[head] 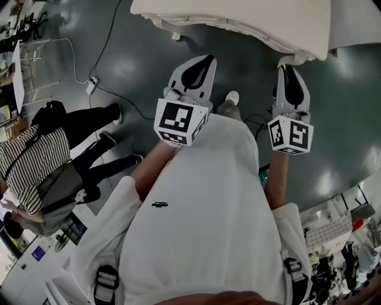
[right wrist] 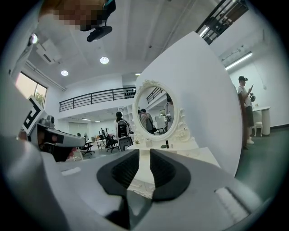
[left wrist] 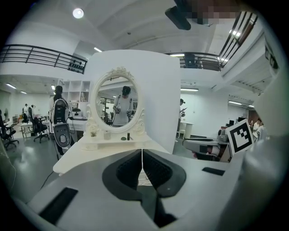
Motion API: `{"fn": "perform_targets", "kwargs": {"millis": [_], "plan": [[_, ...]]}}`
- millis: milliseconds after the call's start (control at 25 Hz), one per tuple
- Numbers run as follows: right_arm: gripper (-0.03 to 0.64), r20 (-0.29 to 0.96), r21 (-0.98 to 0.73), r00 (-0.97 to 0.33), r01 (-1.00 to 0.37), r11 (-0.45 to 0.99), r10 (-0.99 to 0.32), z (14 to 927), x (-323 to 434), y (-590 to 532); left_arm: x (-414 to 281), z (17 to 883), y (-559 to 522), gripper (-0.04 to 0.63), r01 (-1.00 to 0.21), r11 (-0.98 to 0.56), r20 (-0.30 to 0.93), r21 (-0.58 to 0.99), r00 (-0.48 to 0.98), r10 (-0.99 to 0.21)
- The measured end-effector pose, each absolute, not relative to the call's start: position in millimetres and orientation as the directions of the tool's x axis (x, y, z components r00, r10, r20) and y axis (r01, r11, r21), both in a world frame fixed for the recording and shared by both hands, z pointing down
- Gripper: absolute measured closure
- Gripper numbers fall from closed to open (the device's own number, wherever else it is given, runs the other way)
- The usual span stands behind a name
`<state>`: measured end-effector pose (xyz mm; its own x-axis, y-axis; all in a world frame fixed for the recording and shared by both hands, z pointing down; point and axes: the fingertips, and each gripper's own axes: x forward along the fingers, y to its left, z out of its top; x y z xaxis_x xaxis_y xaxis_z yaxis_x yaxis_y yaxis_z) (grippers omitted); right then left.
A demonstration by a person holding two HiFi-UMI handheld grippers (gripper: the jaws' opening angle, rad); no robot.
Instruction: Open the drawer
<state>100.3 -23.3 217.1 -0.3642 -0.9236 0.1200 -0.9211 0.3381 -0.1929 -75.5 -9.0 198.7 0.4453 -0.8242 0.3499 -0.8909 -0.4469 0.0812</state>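
Observation:
A white dressing table [head: 238, 18] stands ahead of me, and its carved front edge carries small knobs [head: 186, 18]. Both grippers hang in the air short of it, apart from the table. My left gripper [head: 204, 61] points at the table's left part; in the left gripper view its pads [left wrist: 135, 164] meet with nothing between them. My right gripper [head: 289, 68] points at the table's right corner. In the right gripper view its jaws stand a little apart and empty, and the table's carved front [right wrist: 141, 188] shows through the gap. No drawer can be told apart on the table.
An oval mirror [left wrist: 118, 100] and small items stand on the tabletop before a tall white panel [left wrist: 158, 99]. A person in a striped top [head: 36, 161] stands at the left. A cable and a plug block [head: 91, 87] lie on the dark floor. Cluttered benches [head: 339, 229] are at lower right.

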Motion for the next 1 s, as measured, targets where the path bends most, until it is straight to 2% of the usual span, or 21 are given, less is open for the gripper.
{"fn": "perform_targets", "kwargs": {"millis": [600,1000], "plan": [[0.533,0.191,-0.222,-0.392,-0.91,0.35,-0.9,247,91,-49,-80,223,-29,0.581,-0.908,-0.403,0.399,0.116,0.415,-0.818],[0.532,0.253,-0.229,-0.38,-0.917,0.327,-0.89,292,107,-93,-58,272,-68,0.581,-0.906,-0.399,0.472,0.142,0.416,-0.777]]}}
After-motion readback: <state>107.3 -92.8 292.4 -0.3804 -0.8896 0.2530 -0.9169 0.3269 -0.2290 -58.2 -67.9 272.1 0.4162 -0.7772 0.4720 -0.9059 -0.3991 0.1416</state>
